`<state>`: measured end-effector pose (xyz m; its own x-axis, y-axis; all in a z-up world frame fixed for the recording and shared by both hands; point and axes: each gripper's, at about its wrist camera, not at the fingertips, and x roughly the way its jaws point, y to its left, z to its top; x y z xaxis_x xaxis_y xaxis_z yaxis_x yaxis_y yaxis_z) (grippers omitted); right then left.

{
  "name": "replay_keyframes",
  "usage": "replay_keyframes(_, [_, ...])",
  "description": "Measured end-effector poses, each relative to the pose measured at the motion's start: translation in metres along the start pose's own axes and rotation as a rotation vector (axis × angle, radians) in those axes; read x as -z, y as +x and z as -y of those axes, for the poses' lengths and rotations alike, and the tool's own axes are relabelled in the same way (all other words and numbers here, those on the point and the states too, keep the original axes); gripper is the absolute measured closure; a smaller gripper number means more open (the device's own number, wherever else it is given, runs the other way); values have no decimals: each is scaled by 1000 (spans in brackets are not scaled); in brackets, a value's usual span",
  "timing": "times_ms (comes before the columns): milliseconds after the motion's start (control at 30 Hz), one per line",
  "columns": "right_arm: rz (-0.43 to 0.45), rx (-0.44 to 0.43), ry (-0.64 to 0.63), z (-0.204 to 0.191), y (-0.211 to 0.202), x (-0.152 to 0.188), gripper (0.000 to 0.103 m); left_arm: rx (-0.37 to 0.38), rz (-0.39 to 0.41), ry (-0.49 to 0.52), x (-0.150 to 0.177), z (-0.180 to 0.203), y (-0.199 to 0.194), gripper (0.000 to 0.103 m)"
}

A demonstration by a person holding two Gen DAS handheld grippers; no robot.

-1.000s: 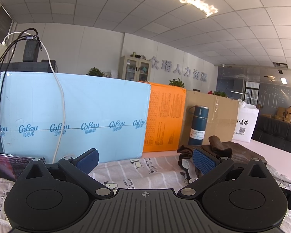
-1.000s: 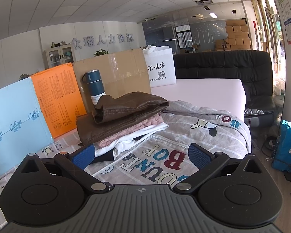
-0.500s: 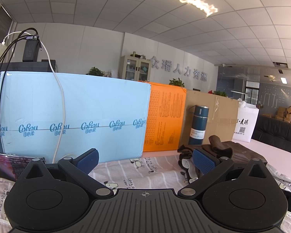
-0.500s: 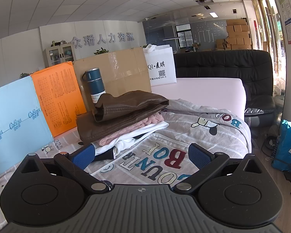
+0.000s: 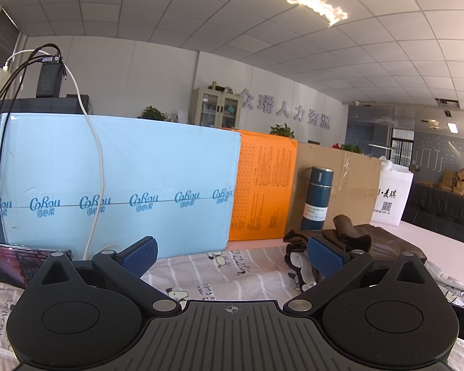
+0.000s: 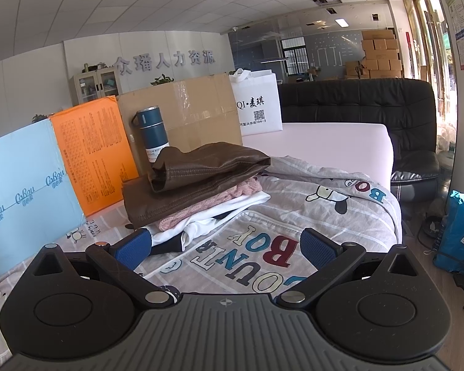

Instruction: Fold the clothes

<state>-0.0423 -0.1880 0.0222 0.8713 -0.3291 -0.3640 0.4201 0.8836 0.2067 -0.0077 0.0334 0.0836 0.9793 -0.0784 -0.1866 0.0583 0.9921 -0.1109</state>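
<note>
Left tongs (image 5: 232, 255) apart, empty, right tongs (image 6: 225, 245) apart, empty, folded clothes stack (image 6: 195, 185) lower layers mostly hidden under brown jacket (image 6: 207, 162), long axis left-right, printed sheet (image 6: 294, 216) edge cut off.

brown garment (image 6: 201, 170): smooth leather-look | bedsheet (image 6: 294, 216): matt printed cloth | flask (image 6: 151, 136): matt metal

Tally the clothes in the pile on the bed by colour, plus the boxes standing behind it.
Brown leather garments: 2
Pink knit: 1
White garment: 1
Blue box: 1
Orange box: 1
Cardboard box: 1
Total: 7
</note>
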Motion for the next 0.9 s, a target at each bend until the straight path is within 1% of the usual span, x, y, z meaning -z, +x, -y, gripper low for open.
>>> replay_keyframes(900, [-3,-8,-9,-3,0,0,0,-4,-7,-2,0,0,1,0])
